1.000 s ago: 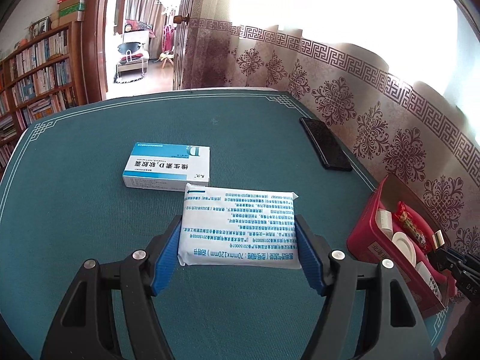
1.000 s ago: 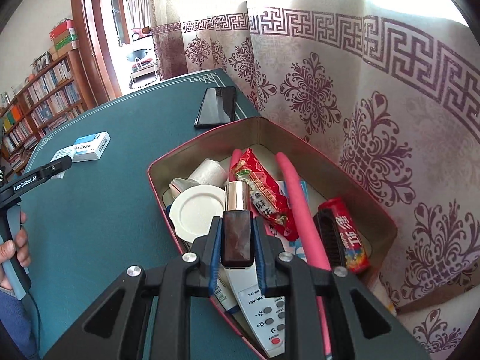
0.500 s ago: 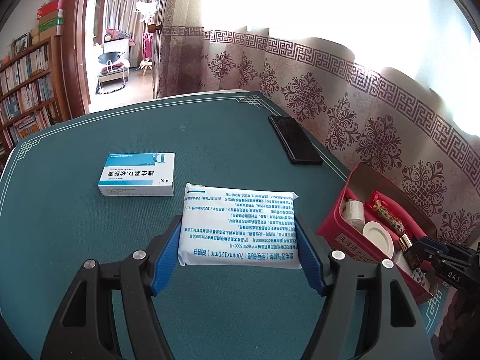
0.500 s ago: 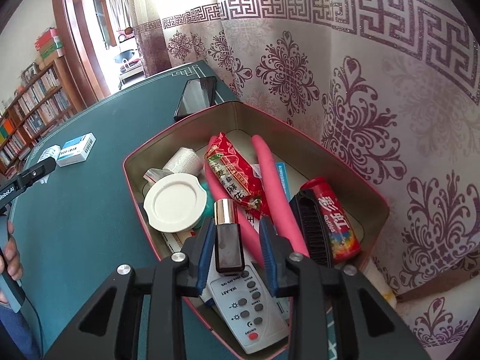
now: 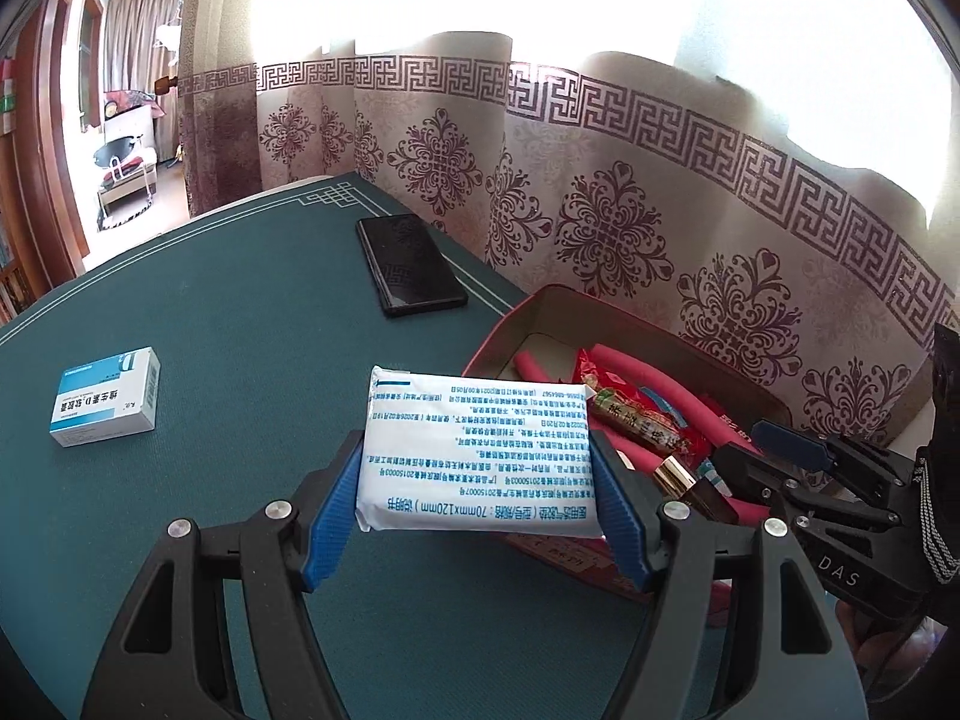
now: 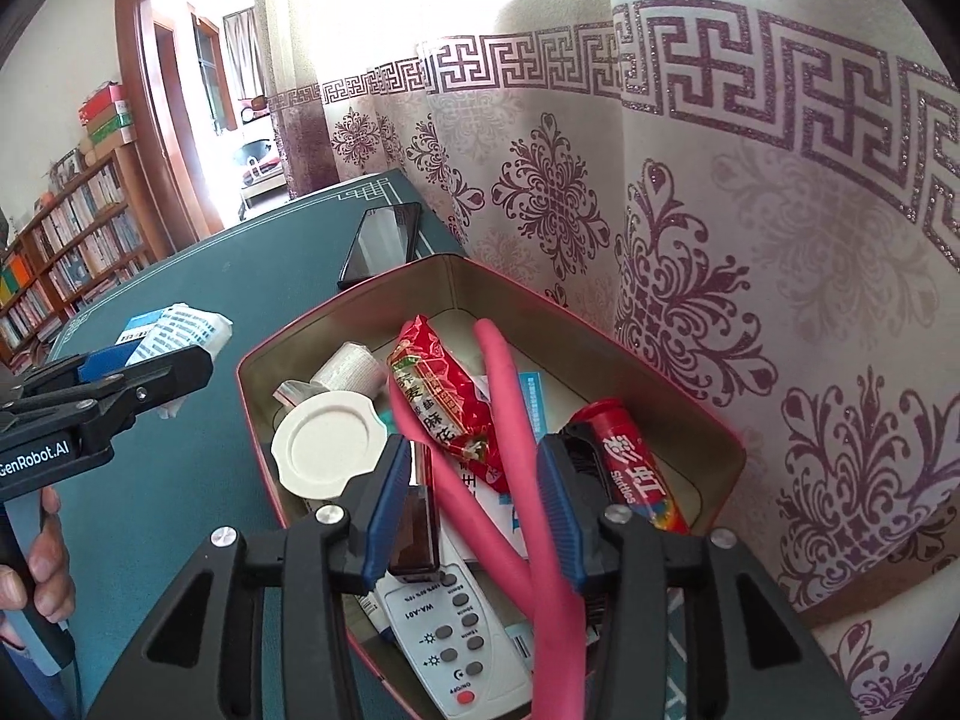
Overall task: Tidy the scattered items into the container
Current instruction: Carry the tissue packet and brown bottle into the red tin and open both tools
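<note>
My left gripper (image 5: 477, 480) is shut on a white packet with blue print (image 5: 480, 438) and holds it above the table, beside the near rim of the red tin (image 5: 498, 330). In the right wrist view the packet (image 6: 180, 330) hangs left of the tin (image 6: 336, 306). My right gripper (image 6: 471, 510) is over the tin with its jaws opening. A small dark bottle with a gold cap (image 6: 417, 522) leans against the left pad only and rests on a white remote (image 6: 444, 642). A blue-and-white medicine box (image 5: 105, 399) lies on the green table.
A black phone (image 5: 408, 264) lies near the table's far edge by the patterned curtain. The tin holds a white lid (image 6: 327, 441), a red snack bag (image 6: 444, 402), pink foam tubes (image 6: 510, 420), a Skittles tube (image 6: 636, 480) and a bandage roll (image 6: 351, 366). A hand (image 6: 42, 564) grips the left handle.
My left gripper carried the packet right, from beside the medicine box to the tin's edge. My right gripper's jaws widened and let go of the dark bottle, which dropped onto the remote.
</note>
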